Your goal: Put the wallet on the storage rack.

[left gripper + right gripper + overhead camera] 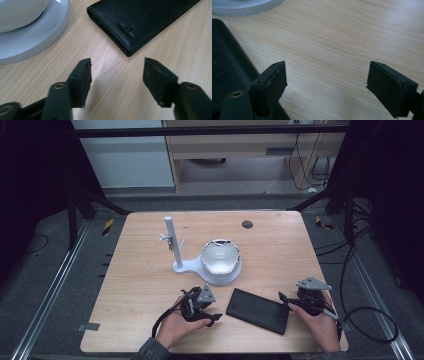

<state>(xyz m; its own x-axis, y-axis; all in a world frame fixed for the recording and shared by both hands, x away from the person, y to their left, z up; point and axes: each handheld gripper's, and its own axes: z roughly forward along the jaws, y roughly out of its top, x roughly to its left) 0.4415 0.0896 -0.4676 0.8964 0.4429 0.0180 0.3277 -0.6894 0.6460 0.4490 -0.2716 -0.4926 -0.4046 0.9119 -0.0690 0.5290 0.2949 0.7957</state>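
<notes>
High view: pale wooden table on grey floor.

desk: pale wood with a fine straight grain, smooth, with a soft matt sheen
wallet: black leather, pebbled grain, matt, with stitched edges and a small embossed mark on its face
stand: white plastic, matt; the rim of its round base looked finely ribbed in the left gripper view
bowl-shaped piece: white, smooth and glossy, catching the light
left tongs: black matt plastic, pads rough and ragged at the edges, brass-coloured metal inserts in the arms
right tongs: the same black matt plastic, pad faces coarse and chipped
</notes>
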